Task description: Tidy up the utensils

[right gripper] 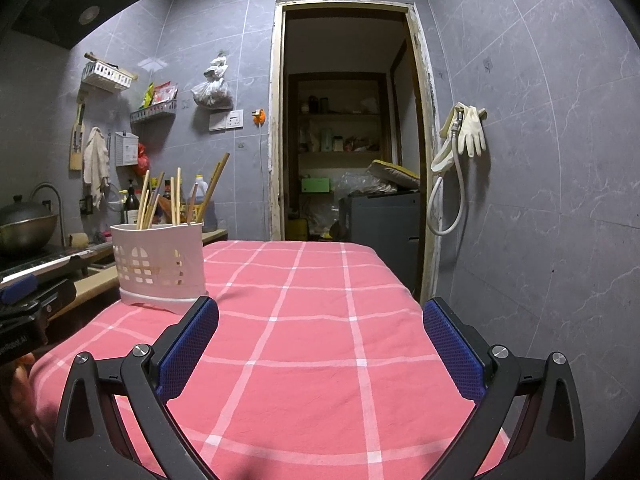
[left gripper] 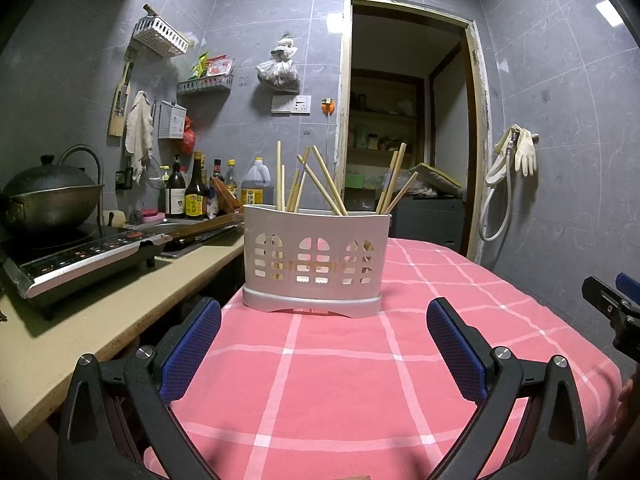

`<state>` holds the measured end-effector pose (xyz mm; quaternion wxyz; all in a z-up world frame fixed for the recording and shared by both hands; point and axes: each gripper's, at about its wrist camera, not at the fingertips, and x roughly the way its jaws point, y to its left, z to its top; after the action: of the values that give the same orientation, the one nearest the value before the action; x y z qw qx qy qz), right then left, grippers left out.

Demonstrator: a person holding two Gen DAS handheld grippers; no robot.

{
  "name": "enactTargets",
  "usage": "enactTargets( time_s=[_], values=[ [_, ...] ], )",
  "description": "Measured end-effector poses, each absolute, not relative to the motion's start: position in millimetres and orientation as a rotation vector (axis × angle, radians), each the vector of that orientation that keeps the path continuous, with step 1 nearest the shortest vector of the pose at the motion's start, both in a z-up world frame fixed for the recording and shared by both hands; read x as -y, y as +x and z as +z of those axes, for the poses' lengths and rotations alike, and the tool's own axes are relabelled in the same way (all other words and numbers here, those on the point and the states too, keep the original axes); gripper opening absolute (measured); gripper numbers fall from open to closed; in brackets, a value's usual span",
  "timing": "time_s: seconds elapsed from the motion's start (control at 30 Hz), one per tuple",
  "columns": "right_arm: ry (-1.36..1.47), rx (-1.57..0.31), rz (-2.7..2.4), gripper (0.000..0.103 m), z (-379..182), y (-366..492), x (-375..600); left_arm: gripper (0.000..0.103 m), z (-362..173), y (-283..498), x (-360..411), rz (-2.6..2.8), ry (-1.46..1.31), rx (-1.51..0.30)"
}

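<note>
A white slotted utensil holder (left gripper: 316, 264) stands upright on the pink checked tablecloth (left gripper: 340, 380), with several wooden chopsticks (left gripper: 320, 184) standing in it. My left gripper (left gripper: 324, 320) is open and empty, just short of the holder and facing it. In the right wrist view the holder (right gripper: 158, 264) with its chopsticks (right gripper: 176, 200) stands at the table's left edge. My right gripper (right gripper: 320, 316) is open and empty over the cloth (right gripper: 304, 340), to the right of the holder. The right gripper also shows at the right edge of the left wrist view (left gripper: 612, 304).
A counter (left gripper: 80, 320) to the left holds an induction cooker (left gripper: 80, 256) with a wok (left gripper: 48, 196) and several sauce bottles (left gripper: 192, 192). A doorway (right gripper: 348, 140) opens behind the table. A hose and gloves (right gripper: 464, 140) hang on the right wall.
</note>
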<state>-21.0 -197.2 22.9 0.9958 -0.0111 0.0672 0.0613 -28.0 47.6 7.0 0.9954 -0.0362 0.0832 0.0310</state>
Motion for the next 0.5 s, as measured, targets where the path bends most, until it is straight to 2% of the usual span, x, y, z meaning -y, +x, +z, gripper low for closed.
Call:
enactTargets(
  time_s=[0.5],
  values=[
    [-0.021,-0.135,0.122,0.103,23.2,-21.8,196.7,0.101,6.4,-28.5,-46.0,0.062,-0.071,-0.166]
  ],
)
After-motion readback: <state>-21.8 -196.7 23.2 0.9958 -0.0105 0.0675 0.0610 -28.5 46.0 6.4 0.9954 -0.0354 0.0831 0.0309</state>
